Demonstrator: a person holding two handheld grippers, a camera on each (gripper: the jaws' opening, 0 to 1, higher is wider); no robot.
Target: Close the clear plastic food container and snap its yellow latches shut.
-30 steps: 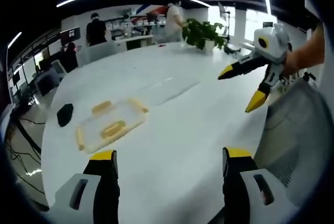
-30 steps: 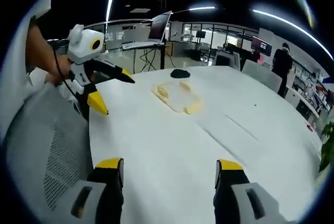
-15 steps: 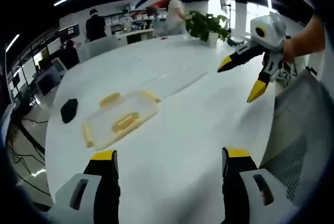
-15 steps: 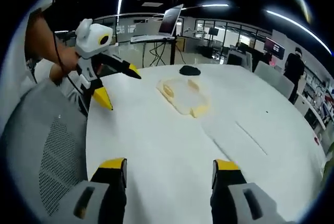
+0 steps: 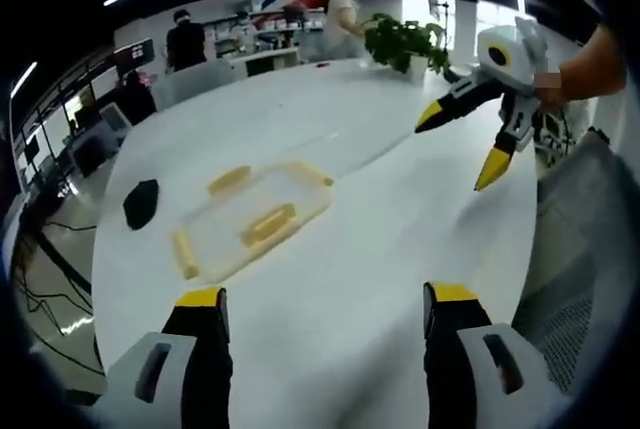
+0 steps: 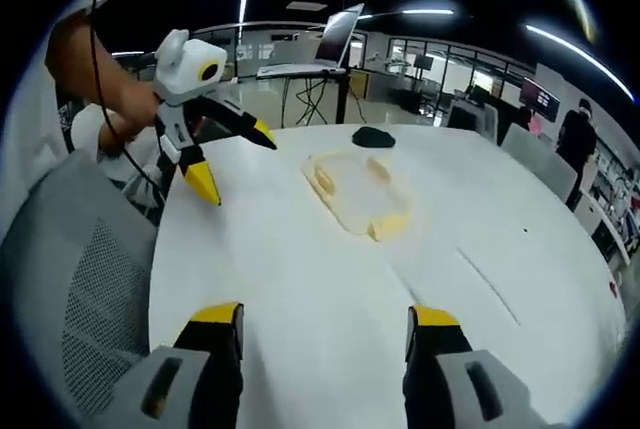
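The white table (image 5: 380, 249) carries the clear plastic food container (image 5: 255, 219) at about ten o'clock in the left gripper view, well apart from both grippers; a black object (image 5: 141, 203) lies near it at nine o'clock. The container looks light, thin-walled and slippery, likely to skid when pushed; the yellow latches (image 5: 272, 223) at its edges appear the firmest places to press. The left gripper (image 5: 320, 299) hovers with jaws apart, empty. The right gripper (image 6: 320, 314) is likewise spread and empty, level above the tabletop.

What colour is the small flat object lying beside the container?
Black, best seen in the left gripper view.
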